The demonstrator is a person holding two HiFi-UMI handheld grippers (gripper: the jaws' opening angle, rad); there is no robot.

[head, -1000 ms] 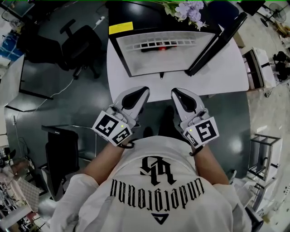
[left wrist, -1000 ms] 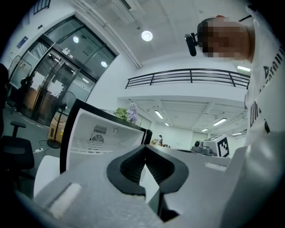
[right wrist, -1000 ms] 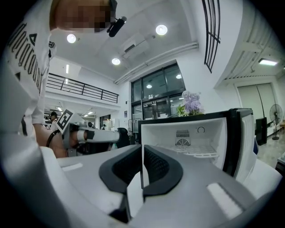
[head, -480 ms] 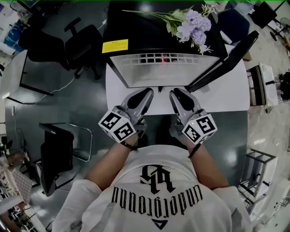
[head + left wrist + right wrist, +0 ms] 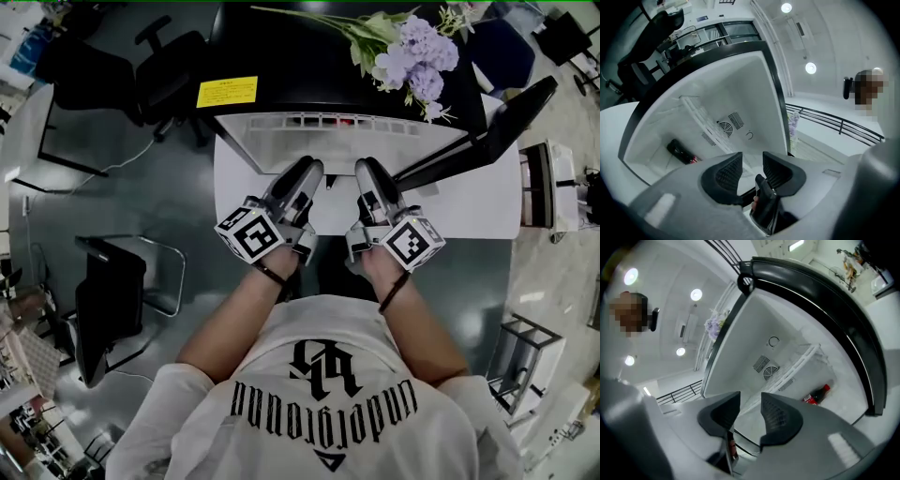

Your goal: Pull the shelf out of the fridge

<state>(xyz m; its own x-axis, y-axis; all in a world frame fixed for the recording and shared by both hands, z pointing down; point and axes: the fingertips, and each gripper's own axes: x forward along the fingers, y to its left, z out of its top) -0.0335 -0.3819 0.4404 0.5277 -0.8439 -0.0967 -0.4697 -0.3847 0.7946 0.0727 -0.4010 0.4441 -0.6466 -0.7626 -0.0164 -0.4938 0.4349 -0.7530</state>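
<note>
A small black fridge [image 5: 309,56] stands open on a white table [image 5: 469,202], its door [image 5: 487,127] swung out to the right. Inside, the white slotted shelf [image 5: 328,122] spans the compartment, also visible as the shelf [image 5: 701,117] and the shelf [image 5: 799,362]. A red-capped bottle [image 5: 682,152] lies on the fridge floor beneath it, seen too as the bottle [image 5: 816,394]. My left gripper [image 5: 312,167] and right gripper [image 5: 364,167] hover side by side at the fridge mouth. The jaws of the left gripper [image 5: 747,166] and right gripper [image 5: 746,408] are opening, with nothing between them.
Purple flowers [image 5: 417,52] lie on the fridge top beside a yellow label [image 5: 227,91]. Office chairs [image 5: 178,66] stand at the back left and a dark stand [image 5: 103,300] on the left floor. The person's torso fills the near foreground.
Both grippers have moved forward from the table's front edge to the fridge opening and drawn closer together. The head has leaned in towards the fridge.
</note>
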